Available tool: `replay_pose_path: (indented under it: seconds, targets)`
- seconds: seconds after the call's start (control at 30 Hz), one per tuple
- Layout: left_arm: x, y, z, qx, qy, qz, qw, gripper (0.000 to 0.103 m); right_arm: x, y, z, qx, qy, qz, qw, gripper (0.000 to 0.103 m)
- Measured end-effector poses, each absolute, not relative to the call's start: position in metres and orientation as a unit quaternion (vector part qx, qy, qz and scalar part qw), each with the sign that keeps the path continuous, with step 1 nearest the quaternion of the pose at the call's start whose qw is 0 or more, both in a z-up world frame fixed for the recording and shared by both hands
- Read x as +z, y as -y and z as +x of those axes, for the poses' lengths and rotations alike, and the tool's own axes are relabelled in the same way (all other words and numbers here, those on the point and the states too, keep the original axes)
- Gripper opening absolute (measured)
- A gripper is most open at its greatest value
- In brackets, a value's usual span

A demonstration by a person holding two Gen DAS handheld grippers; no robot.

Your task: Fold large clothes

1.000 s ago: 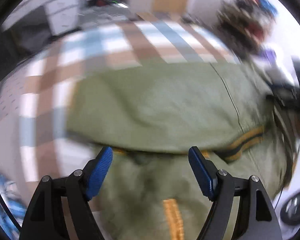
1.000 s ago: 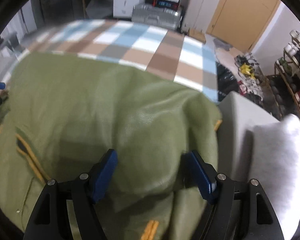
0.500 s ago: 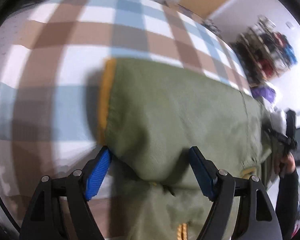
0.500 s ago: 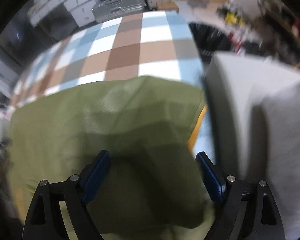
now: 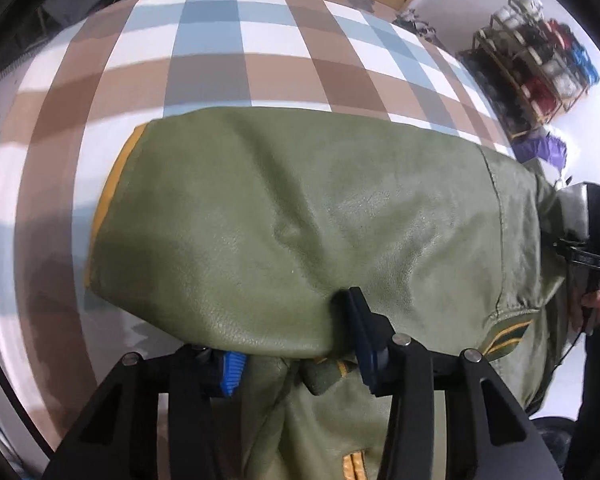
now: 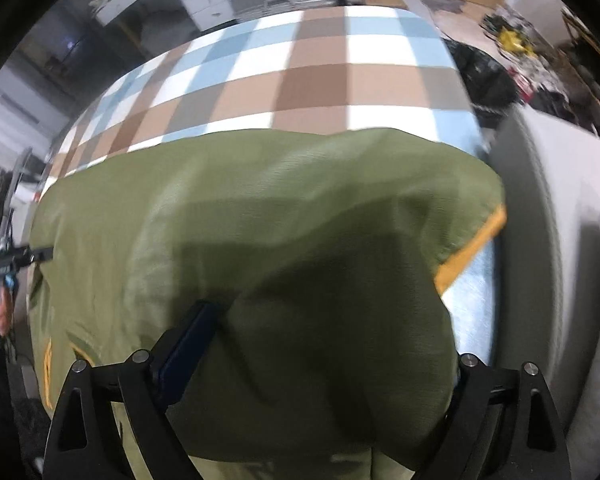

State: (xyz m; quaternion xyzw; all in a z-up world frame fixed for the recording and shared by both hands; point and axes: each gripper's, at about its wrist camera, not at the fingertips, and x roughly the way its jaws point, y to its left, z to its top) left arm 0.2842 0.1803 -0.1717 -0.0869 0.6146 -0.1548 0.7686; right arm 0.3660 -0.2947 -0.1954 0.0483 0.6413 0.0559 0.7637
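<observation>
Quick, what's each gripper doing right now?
Left gripper: closing, a fold of the green jacket between its fingers.
Right gripper: opening wide, jacket fabric bunched between its fingers.

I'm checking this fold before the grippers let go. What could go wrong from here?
1. The left gripper is closing on the green jacket's folded edge; it may drag the fold askew.
2. The right gripper is opening with bulky cloth between its jaws; the puffy fold could spring back toward the grey cushion.
</observation>
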Motion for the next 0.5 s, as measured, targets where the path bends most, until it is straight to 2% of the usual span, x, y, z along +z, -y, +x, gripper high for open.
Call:
replay_pose_path:
  seconds: [0.1, 0.3, 0.4, 0.5]
  targets:
    - [-0.167, -0.186, 0.304, -0.127, -0.599, -0.071, 0.788, 0.035, -0.198, 0.279, 0.377, 0.063, -0.633, 0.037, 0.771, 0.093]
    - [-0.167, -0.225, 0.357, -0.067, -0.581, -0.064, 0.809, 0.034, -0.206, 0.242, 0.418, 0.073, -0.607, 0.037, 0.79, 0.091]
    - [-0.171, -0.237, 0.352, -0.061, -0.57, -0.081, 0.815, 0.036, -0.209, 0.24, 0.434, 0.068, -0.6, 0.042, 0.796, 0.091]
    - [-0.174, -0.23, 0.321, -0.071, -0.556, -0.036, 0.828, 0.036, -0.206, 0.248, 0.431, 0.073, -0.595, -0.002, 0.801, 0.089]
